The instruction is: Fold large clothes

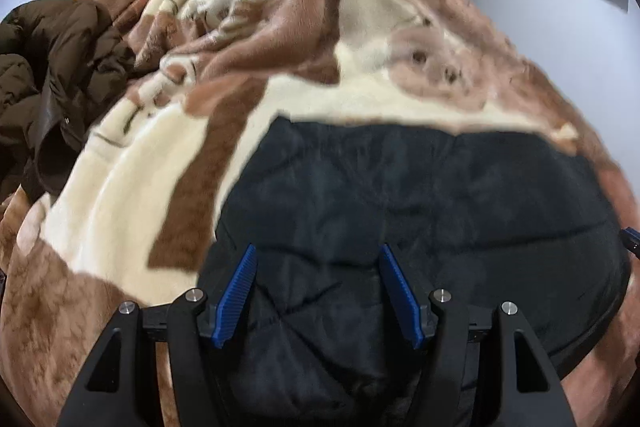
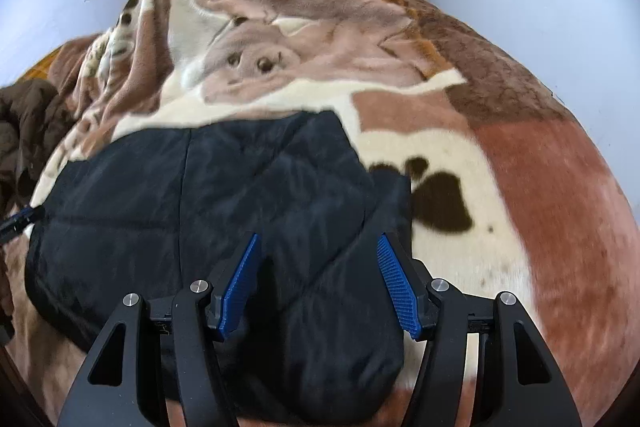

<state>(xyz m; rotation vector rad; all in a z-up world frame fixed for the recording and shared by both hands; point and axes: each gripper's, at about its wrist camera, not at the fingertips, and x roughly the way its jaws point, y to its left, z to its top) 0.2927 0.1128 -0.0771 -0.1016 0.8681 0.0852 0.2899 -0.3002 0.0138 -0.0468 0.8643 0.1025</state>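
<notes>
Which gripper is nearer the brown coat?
Left. The left gripper hangs over the black jacket's end toward the brown coat; the right gripper is over the far end.

The left gripper [image 1: 318, 293] hangs with jaws apart over a black quilted garment [image 1: 420, 211] lying on a brown-and-cream blanket [image 1: 132, 187].

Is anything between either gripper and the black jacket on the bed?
Nothing visible. The black jacket lies flat on the blanket, directly beyond the open left gripper and right gripper. The brown coat sits off to the left, clear of both.
</notes>
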